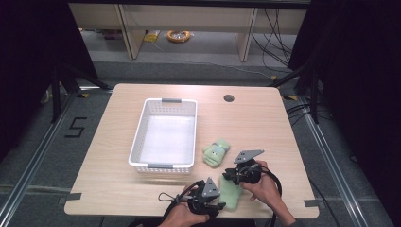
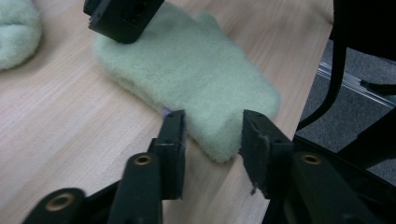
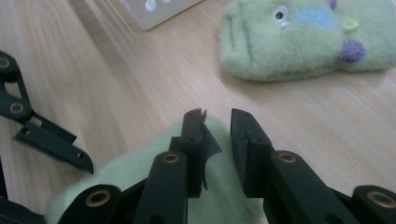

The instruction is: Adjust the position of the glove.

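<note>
- White perforated basket [image 1: 163, 166], left of table centre, long side running toward twelve o'clock.
- Green mitten with a face [image 1: 216, 152], at about three o'clock from the basket's near end, just beside it, flat on the table.
- Light wooden table [image 1: 113, 156]; dark round hole [image 1: 229, 98] at one o'clock.
- Orange coil [image 1: 178, 36], possibly cable, on the floor beyond, twelve o'clock.

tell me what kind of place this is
Probably a lab or recording workspace, not a home: a light wooden table stands on grey carpet between dark curtains, with black tape marks on the floor, metal floor rails and loose cables behind.
</note>
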`<move>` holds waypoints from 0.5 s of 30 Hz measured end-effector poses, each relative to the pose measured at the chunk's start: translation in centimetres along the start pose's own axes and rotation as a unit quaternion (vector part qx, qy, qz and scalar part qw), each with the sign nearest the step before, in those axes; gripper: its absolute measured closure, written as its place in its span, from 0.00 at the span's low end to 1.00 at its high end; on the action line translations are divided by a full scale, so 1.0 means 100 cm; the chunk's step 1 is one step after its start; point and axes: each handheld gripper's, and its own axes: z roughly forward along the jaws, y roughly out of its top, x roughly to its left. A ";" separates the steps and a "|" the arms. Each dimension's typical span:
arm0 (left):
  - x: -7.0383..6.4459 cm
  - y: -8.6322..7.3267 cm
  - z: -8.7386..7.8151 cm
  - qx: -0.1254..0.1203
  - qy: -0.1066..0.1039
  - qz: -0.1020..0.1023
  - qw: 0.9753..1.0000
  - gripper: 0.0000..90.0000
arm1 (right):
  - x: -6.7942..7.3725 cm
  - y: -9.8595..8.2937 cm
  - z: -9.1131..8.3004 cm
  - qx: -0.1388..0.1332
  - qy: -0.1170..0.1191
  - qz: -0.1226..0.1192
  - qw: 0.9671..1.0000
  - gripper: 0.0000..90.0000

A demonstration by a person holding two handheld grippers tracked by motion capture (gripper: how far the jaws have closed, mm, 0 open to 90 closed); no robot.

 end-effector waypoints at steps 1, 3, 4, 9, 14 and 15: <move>0.001 0.000 0.000 0.006 0.004 0.012 1.000 0.71 | 0.000 -0.001 0.002 -0.004 -0.003 0.006 1.000 0.86; 0.001 0.000 0.000 0.006 0.003 0.016 1.000 0.74 | -0.001 -0.002 0.001 0.002 0.002 0.000 1.000 0.88; 0.001 0.000 0.000 0.006 0.003 0.016 1.000 0.75 | 0.000 -0.003 0.002 -0.006 0.003 0.009 1.000 0.90; 0.003 0.000 -0.002 0.007 0.006 0.014 1.000 0.87 | 0.000 -0.004 0.000 -0.012 -0.007 0.011 1.000 0.97; 0.004 0.001 -0.005 0.001 0.001 0.011 1.000 0.93 | 0.000 -0.005 -0.004 -0.005 -0.003 0.011 1.000 0.98; 0.006 0.001 -0.007 0.004 0.002 0.007 1.000 0.95 | 0.001 -0.005 -0.005 -0.010 -0.004 0.016 1.000 0.98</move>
